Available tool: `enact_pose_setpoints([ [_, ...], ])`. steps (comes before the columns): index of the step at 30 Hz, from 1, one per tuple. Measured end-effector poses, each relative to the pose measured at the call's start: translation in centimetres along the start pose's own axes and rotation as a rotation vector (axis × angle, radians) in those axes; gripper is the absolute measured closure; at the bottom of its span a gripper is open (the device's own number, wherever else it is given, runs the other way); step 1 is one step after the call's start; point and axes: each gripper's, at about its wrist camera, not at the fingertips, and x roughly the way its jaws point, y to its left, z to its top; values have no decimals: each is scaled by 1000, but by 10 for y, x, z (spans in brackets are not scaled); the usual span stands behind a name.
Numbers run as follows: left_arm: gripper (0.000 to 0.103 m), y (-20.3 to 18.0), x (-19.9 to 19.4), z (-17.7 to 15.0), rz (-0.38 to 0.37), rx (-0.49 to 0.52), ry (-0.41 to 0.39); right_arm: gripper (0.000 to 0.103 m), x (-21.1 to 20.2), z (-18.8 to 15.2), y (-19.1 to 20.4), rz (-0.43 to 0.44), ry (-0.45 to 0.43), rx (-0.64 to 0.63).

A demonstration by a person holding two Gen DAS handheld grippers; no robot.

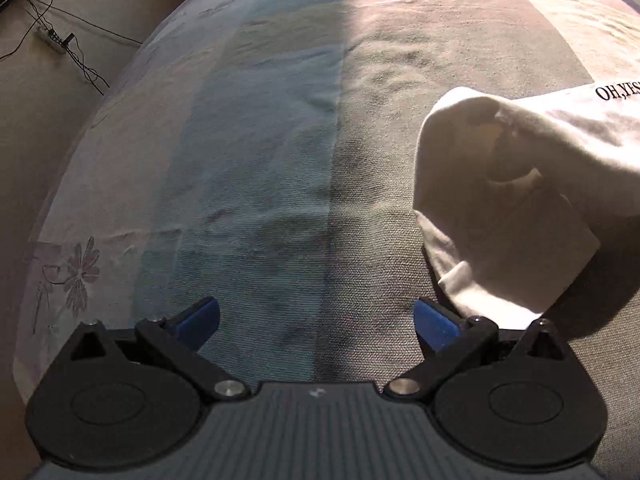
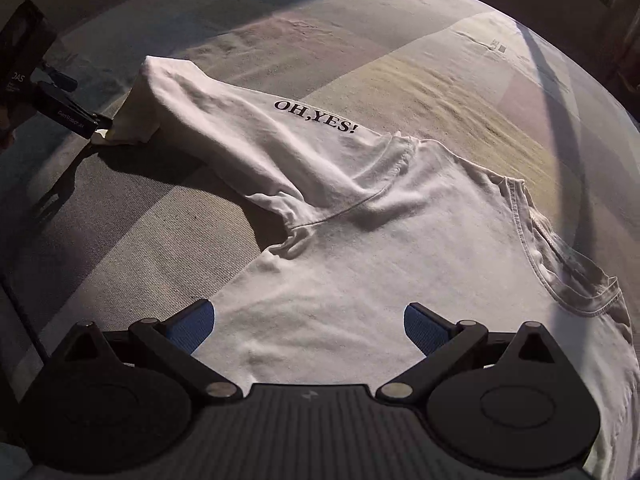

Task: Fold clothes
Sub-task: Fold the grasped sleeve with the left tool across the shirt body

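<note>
A white long-sleeved shirt [image 2: 360, 264] lies spread on the bed, its neck opening [image 2: 560, 248] at the right. Its sleeve [image 2: 248, 128], printed "OH,YES!", stretches to the left. The sleeve's cuff end [image 1: 496, 208] is bunched and raised just right of my left gripper [image 1: 316, 320], which is open and empty over the bedsheet. The left gripper also shows in the right wrist view [image 2: 76, 120], beside the cuff. My right gripper [image 2: 308, 324] is open, low over the shirt's body, holding nothing.
The bed is covered by a striped sheet [image 1: 256, 160] in blue, grey and pink bands with a flower print [image 1: 80, 272] near its left edge. A power strip with cables [image 1: 56, 40] lies on the floor beyond the bed's left side.
</note>
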Motion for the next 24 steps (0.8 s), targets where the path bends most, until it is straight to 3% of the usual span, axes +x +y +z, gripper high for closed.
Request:
enact_pose_setpoints([
  [2, 1, 15, 2, -5, 73, 14, 21, 0, 1, -2, -4, -8, 2, 11],
  [3, 1, 23, -2, -5, 57, -9, 14, 0, 1, -3, -6, -12, 3, 17],
  [8, 1, 0, -33, 9, -106, -39, -87, 0, 5, -3, -2, 1, 3, 21],
  [13, 1, -57, -50, 35, -239, -16, -165, 0, 7, 3, 10, 26, -2, 2],
  [18, 0, -92, -34, 47, -183, 22, -135, 0, 8, 7, 10, 27, 0, -3],
  [24, 0, -52, -25, 23, -16, 20, -57, 0, 5, 5, 0, 11, 2, 7],
])
